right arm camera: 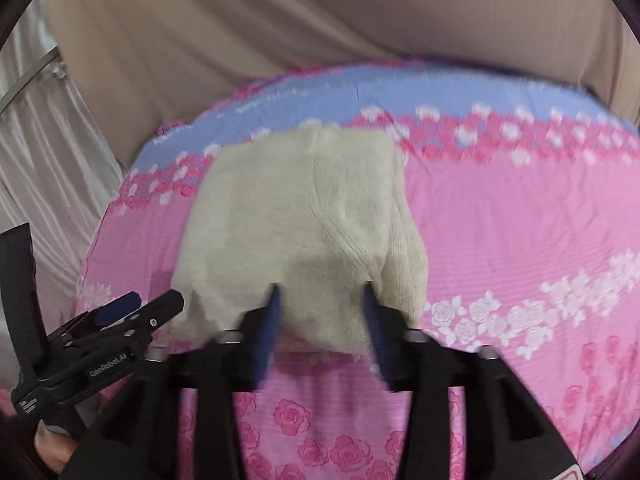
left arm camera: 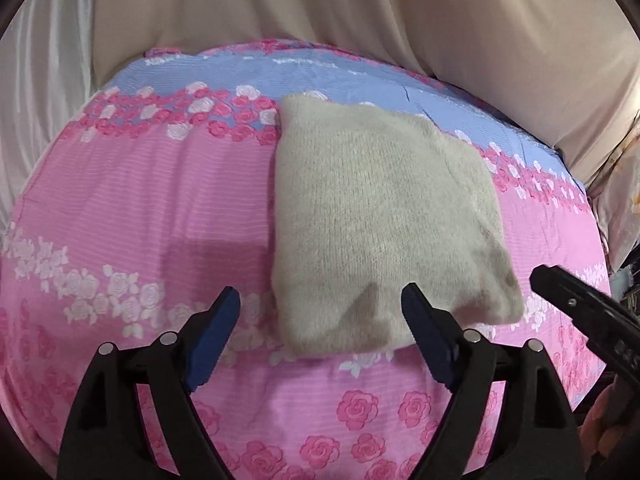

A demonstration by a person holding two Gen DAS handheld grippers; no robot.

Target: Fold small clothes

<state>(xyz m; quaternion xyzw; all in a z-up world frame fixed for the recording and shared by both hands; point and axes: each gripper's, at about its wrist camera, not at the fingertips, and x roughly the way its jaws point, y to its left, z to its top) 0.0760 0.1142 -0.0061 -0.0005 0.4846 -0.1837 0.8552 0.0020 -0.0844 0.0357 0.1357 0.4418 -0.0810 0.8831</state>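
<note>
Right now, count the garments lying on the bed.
1: a folded beige knit garment lies on the pink floral sheet, just ahead of both grippers. More could lie outside the views.

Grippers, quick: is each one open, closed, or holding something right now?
Left gripper: open, holding nothing; the beige knit garment lies folded beneath it.
Right gripper: open, holding nothing, at the garment's near edge.

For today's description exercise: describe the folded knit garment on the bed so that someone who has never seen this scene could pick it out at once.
Start at the bed, covered by a pink rose-print sheet with a blue band along its far side. Near the middle lies the folded garment, a squarish pad whose far corner reaches the blue band. It is the only plain beige, fuzzy thing on the patterned sheet.
</note>
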